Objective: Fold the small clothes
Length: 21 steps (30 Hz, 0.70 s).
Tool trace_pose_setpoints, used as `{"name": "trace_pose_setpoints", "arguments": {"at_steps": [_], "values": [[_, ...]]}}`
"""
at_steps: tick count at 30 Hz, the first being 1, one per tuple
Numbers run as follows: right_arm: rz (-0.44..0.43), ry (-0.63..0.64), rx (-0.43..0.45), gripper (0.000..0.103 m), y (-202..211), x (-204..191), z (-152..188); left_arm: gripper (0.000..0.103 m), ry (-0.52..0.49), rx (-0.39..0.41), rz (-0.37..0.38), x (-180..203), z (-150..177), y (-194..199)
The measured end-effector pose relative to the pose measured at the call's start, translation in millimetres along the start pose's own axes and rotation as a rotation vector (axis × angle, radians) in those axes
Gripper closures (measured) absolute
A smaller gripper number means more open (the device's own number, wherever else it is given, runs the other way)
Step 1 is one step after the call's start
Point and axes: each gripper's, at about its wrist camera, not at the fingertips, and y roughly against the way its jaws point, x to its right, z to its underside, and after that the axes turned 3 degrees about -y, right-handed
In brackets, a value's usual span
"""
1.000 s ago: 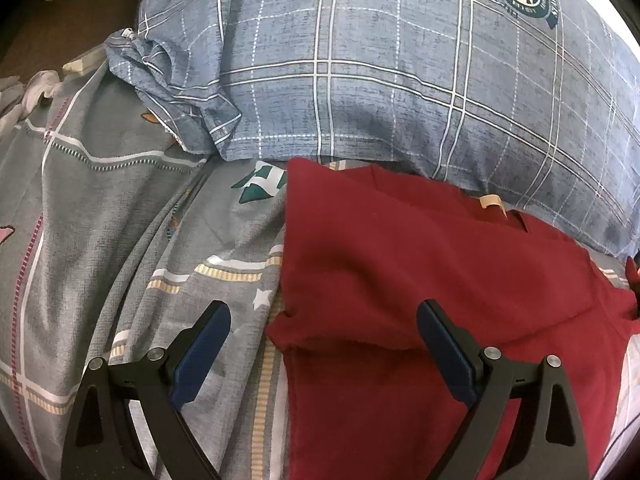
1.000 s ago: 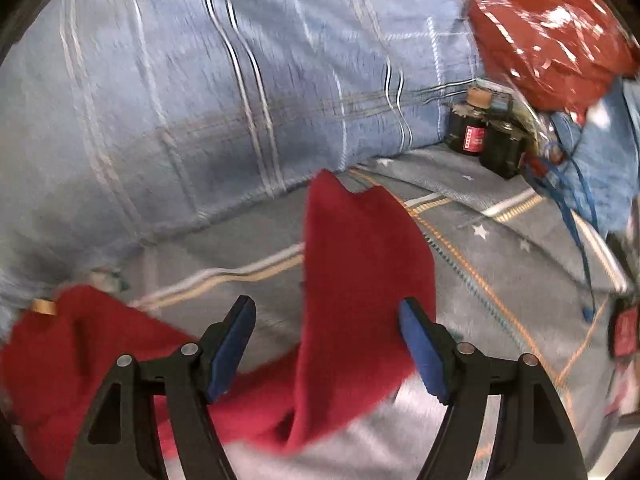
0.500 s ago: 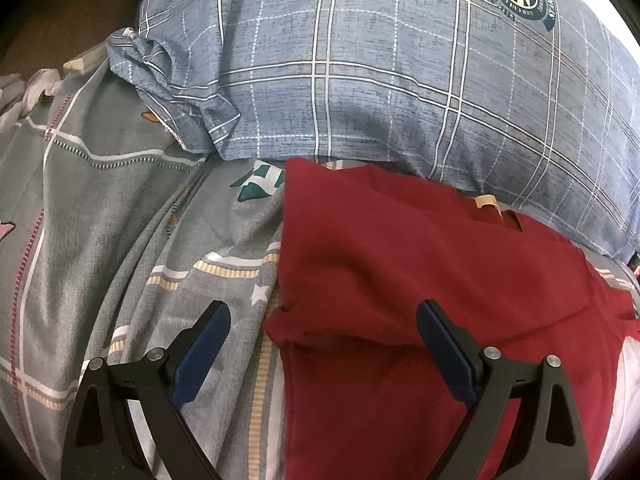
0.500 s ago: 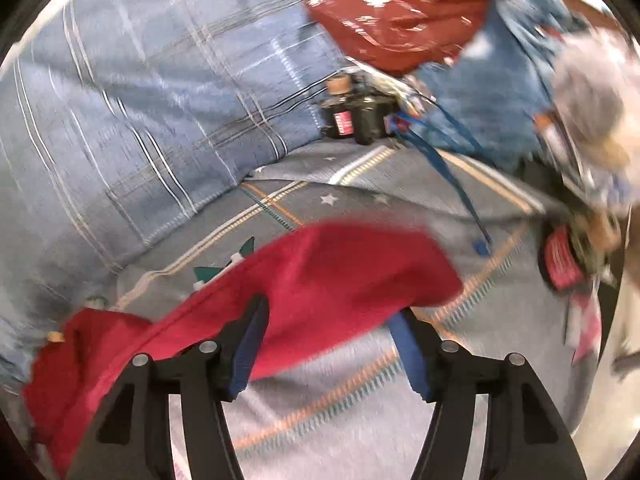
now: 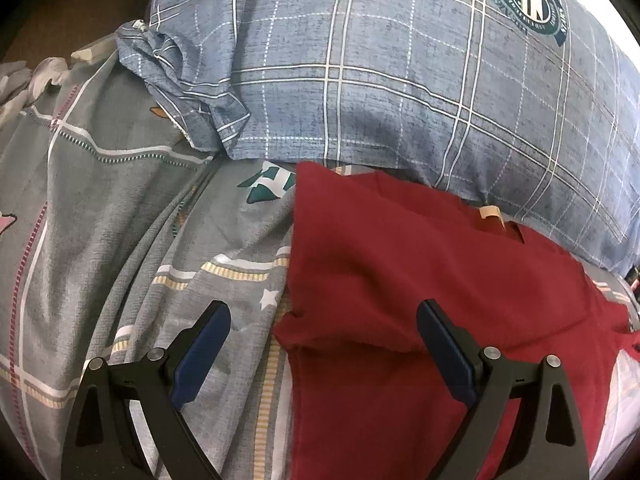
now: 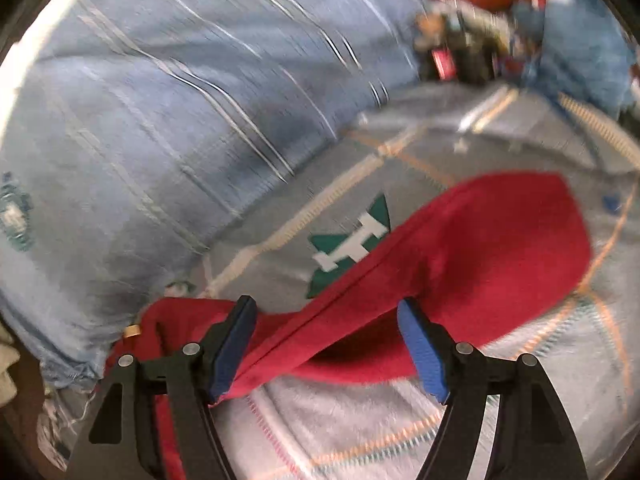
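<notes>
While the dark red garment (image 5: pixel 420 280) lies spread on the grey patterned bedsheet (image 5: pixel 120 208), its upper edge sits against the blue plaid pillow (image 5: pixel 380 80), and a small tan tag (image 5: pixel 490 213) shows near that edge. A folded-over flap forms a horizontal crease across the cloth in the left wrist view. The left tongs (image 5: pixel 324 344) hover wide open above that crease, gripping nothing. In the blurred right wrist view, one part of the garment (image 6: pixel 480 248) is lifted off the sheet in a long taut fold running up to the right. The right tongs (image 6: pixel 326 344) are opening; the fold passes between their blue pads, touching the left pad but not pinched. At the top of that view some dark bottles (image 6: pixel 452 56) stand beside the pillow, too blurred to identify any container around them.
</notes>
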Motion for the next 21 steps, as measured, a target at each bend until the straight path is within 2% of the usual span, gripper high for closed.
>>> {"name": "trace_pose_setpoints", "arguments": {"at_steps": [1, 2, 3, 4, 6, 7, 9, 11, 14, 17, 19, 21], "values": [[0.016, -0.017, -0.023, 0.034, -12, 3, -2, 0.009, 0.001, 0.000, 0.001, 0, 0, 0], [0.027, -0.019, -0.034, 0.050, -20, 5, -2, 0.009, 0.001, 0.000, 0.001, 0, 0, 0], [0.048, 0.000, -0.015, 0.060, -21, 5, -2, 0.009, 0.000, 0.000, 0.001, 0, 0, 1], [0.064, 0.026, 0.008, 0.083, -19, 3, -3, 0.009, -0.001, 0.001, 0.002, 0, 0, 1], [0.016, 0.025, 0.030, 0.086, -10, 5, -2, 0.009, 0.001, 0.005, 0.004, -1, 0, 2], [0.005, 0.052, 0.071, 0.090, 3, -1, -1, 0.009, 0.003, 0.007, 0.006, -1, 0, 3], [-0.005, 0.128, 0.137, 0.090, 25, -18, 4, 0.009, 0.010, 0.017, 0.004, -3, -1, 5], [-0.075, 0.239, 0.208, 0.090, 55, -53, 14, 0.009, 0.031, 0.038, 0.003, -9, -2, 11], [-0.194, 0.376, 0.242, 0.091, 81, -104, 32, 0.009, 0.080, 0.077, 0.014, -20, -3, 19], [-0.347, 0.507, 0.217, 0.091, 86, -162, 62, 0.009, 0.122, 0.106, 0.020, -30, -3, 25], [-0.440, 0.586, 0.160, 0.091, 74, -201, 93, 0.009, 0.131, 0.103, 0.029, -33, -3, 24], [-0.487, 0.678, 0.080, 0.090, 49, -236, 132, 0.009, 0.130, 0.100, 0.028, -35, -4, 23]]}}
